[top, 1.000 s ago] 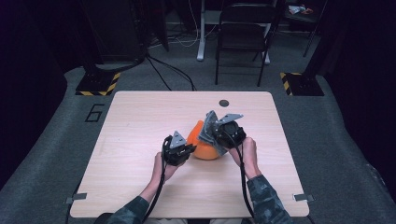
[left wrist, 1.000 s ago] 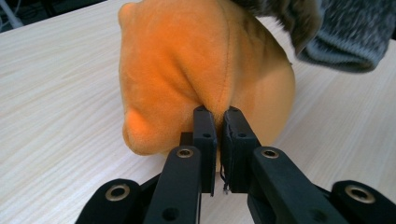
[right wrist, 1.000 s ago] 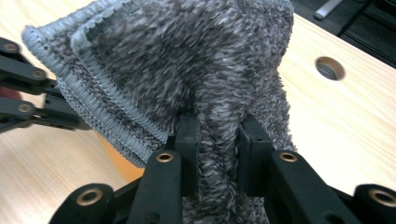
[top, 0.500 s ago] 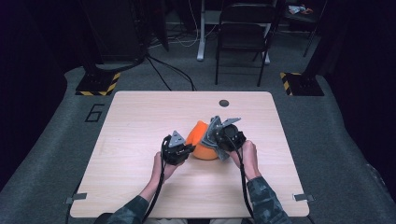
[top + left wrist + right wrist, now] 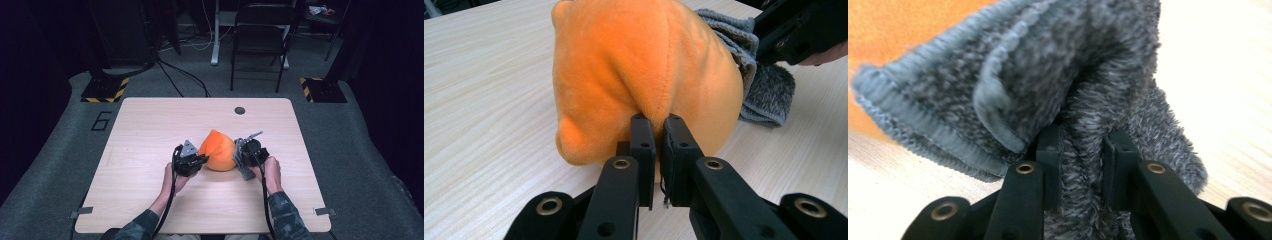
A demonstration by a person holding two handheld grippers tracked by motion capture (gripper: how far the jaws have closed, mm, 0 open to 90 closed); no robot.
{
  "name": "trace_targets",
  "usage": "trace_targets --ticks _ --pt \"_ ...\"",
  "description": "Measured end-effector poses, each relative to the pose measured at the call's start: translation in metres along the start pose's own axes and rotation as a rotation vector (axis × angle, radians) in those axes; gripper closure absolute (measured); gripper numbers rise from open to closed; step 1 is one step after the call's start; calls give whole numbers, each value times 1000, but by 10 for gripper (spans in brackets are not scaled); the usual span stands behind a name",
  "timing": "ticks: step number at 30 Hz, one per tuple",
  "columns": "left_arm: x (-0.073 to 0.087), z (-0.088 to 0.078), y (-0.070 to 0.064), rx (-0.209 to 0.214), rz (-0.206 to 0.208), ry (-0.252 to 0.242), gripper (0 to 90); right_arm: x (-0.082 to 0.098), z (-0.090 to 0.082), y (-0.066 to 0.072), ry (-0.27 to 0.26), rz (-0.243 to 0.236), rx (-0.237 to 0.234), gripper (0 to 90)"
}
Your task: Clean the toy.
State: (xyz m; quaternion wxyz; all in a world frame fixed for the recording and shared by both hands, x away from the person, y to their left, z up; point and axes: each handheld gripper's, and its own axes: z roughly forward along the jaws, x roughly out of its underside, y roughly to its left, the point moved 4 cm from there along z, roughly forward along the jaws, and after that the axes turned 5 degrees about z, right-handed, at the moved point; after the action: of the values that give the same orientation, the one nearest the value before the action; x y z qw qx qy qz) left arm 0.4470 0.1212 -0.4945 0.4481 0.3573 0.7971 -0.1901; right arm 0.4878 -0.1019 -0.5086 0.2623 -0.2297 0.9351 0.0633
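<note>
Orange plush [image 5: 218,150] sits on the table [image 5: 150,130], near the middle of the half closest to the person, with a grey cloth [image 5: 764,85] bunched against its far side as the left gripper view shows it. In the high view the plush rises to a soft peak and lies between the two grippers, touching both.

Left gripper [image 5: 192,161] is just left of the plush in the high view. In its own view [image 5: 656,145] the jaws are closed nearly together on a pinch of orange fabric along a seam low on the plush, so it is gripping the plush.

Right gripper [image 5: 245,156] is just right of the plush in the high view, tilted toward it. In its own view [image 5: 1083,150] the jaws are clamped on a thick fold of the cloth [image 5: 1048,75], whose ribbed hem curls to the left, with the plush [image 5: 898,25] showing orange behind it at the upper left.

Beyond the plush, toward the table's far edge, a small dark round mark [image 5: 240,110] lies on the top. A chair [image 5: 260,35] stands on the floor past that edge.
</note>
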Motion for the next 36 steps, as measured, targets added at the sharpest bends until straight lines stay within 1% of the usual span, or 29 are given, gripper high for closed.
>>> trace_targets --ticks 2,4,6,9,11,13,15,16,17,18,19,20,23,25,26,28,29,30,33,35,36 --pt "0 0 1 1 -5 2 850 -3 -7 -1 -18 2 9 736" --pt "0 0 1 3 -7 0 850 -8 -18 -2 -61 -7 4 736" --pt "0 0 0 2 -5 1 850 -14 -30 2 -99 -14 -3 735" --pt "0 0 0 0 -6 -1 849 -25 -47 14 -152 -34 -20 735" --pt "0 0 0 2 -6 1 849 -32 -55 24 -180 -68 -33 734" --pt "0 0 0 5 -5 3 849 -38 -59 34 -203 -95 -42 733" --pt "0 0 -1 4 -4 4 849 -44 -59 40 -212 -126 -47 731" --pt "1 0 0 6 -4 5 849 -45 -57 44 -207 -123 -46 729" --pt "1 0 0 6 0 8 849 -46 -55 46 -203 -137 -43 729" --pt "1 1 1 -2 -7 1 849 -47 -52 47 -202 -147 -43 729" --pt "1 1 1 -2 -10 0 849 -45 -51 48 -184 -142 -41 729" --pt "1 1 1 0 -14 1 848 -45 -49 47 -189 -143 -43 729" --pt "1 1 1 0 -11 1 848 -41 -46 42 -175 -130 -42 729" --pt "2 1 1 3 -11 3 848 -35 -43 38 -154 -104 -43 729" --pt "2 2 1 4 -9 6 848 -33 -41 35 -150 -108 -42 729" --pt "2 2 1 4 -8 7 848 -28 -37 30 -140 -93 -42 730" --pt "2 2 1 4 -8 7 848 -25 -35 27 -122 -74 -43 729" --pt "2 2 1 5 -4 8 848 -23 -33 25 -121 -82 -43 729" --pt "2 2 2 3 0 10 848 -17 -28 20 -98 -69 -37 730" --pt "2 2 2 3 -9 8 848 -14 -24 16 -88 -63 -35 730" --pt "2 2 2 3 -3 9 848 -13 -22 15 -82 -58 -36 730"
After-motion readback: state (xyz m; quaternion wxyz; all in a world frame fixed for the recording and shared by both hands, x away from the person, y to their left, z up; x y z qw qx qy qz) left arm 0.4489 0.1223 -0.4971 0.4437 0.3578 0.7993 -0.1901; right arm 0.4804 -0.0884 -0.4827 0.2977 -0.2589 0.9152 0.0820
